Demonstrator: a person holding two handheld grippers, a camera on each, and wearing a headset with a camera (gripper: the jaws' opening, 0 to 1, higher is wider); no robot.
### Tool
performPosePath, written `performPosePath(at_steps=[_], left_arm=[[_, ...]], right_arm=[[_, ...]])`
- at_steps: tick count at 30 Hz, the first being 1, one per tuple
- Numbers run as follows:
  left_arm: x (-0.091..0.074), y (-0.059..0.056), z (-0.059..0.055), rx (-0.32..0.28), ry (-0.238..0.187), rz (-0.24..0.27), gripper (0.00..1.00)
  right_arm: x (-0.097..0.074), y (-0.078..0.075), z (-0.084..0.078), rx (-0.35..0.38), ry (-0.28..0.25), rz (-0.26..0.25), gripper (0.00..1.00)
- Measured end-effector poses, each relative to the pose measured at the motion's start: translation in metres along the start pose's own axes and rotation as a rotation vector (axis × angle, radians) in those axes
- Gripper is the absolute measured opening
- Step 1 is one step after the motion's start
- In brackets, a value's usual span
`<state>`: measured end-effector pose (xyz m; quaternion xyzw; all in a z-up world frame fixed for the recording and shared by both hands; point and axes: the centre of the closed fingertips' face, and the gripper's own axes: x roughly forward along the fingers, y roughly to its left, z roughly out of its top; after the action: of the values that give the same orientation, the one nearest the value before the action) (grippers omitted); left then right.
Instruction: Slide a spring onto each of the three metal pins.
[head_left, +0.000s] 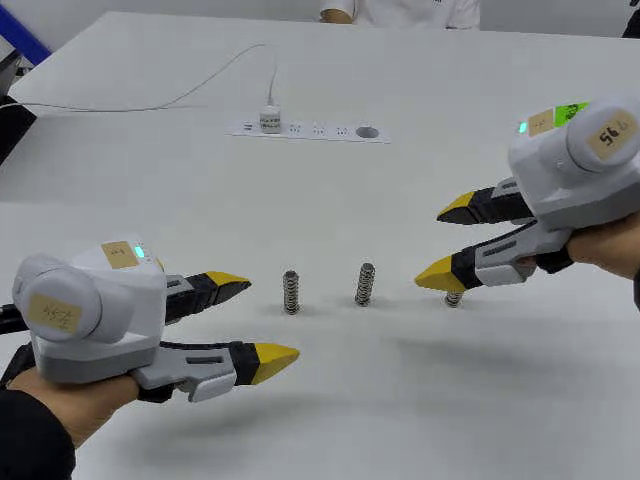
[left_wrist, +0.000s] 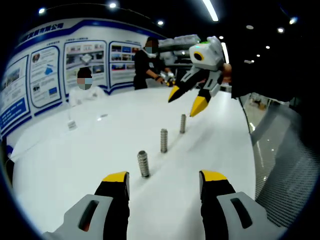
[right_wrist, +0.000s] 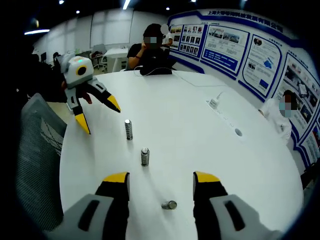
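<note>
Springs stand upright in a row of three on the white tabletop (head_left: 180, 215), between the two pairs of tongs. In the head view the left spring (head_left: 291, 292) and the middle spring (head_left: 365, 285) are in the clear. The right spring (head_left: 454, 298) peeps out from behind the lower yellow tip of the right tongs (head_left: 429, 248), so no more than its foot is seen there.

The right gripper view fills that gap. There the same spring sits low between that view's own jaws, seen almost end-on from above and touched by neither tip. The right tongs are spread wide and grip nothing.

The left tongs (head_left: 272, 318) are likewise wide and empty. They sit just left of the row, their tips pointing toward the left spring but apart from it. The left gripper view looks along the row lengthwise: all three springs line up one behind another, and the right tongs hang in the air above the far end.

A power strip (head_left: 308, 130) with a white cable (head_left: 150, 102) lies well behind the row in the head view. The right gripper view adds wall posters (right_wrist: 235, 47) and a seated person (right_wrist: 150, 47) at the tabletop's far edge.
</note>
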<state>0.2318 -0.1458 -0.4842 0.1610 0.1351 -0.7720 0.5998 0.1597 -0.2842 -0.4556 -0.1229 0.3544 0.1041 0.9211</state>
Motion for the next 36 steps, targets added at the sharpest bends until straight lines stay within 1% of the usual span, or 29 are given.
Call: performPosePath(at_steps=[3,8,14,18,26,29,36], left_arm=[[0.001,0.001,0.0,0.001,0.001,-0.001,0.58],[0.001,0.002,-0.001,-0.001,0.001,-0.001,0.58],[0.001,0.003,-0.002,-0.003,0.002,0.001,0.59],[0.001,0.003,-0.002,-0.004,0.003,0.002,0.59],[-0.001,0.004,-0.005,-0.011,0.003,0.01,0.6],[-0.001,0.003,-0.005,-0.013,0.002,0.011,0.6],[-0.001,0.003,-0.006,-0.019,0.001,0.014,0.61]], right_arm=[[-0.006,-0.002,-0.007,0.015,-0.011,-0.02,0.54],[-0.013,-0.002,-0.018,0.046,-0.036,-0.036,0.56],[-0.019,0.004,-0.028,0.066,-0.076,-0.042,0.58],[-0.02,0.007,-0.036,0.078,-0.078,-0.053,0.59],[-0.027,0.012,-0.048,0.113,-0.113,-0.075,0.61],[-0.03,0.014,-0.049,0.126,-0.145,-0.079,0.61],[-0.031,0.021,-0.052,0.136,-0.179,-0.086,0.63]])
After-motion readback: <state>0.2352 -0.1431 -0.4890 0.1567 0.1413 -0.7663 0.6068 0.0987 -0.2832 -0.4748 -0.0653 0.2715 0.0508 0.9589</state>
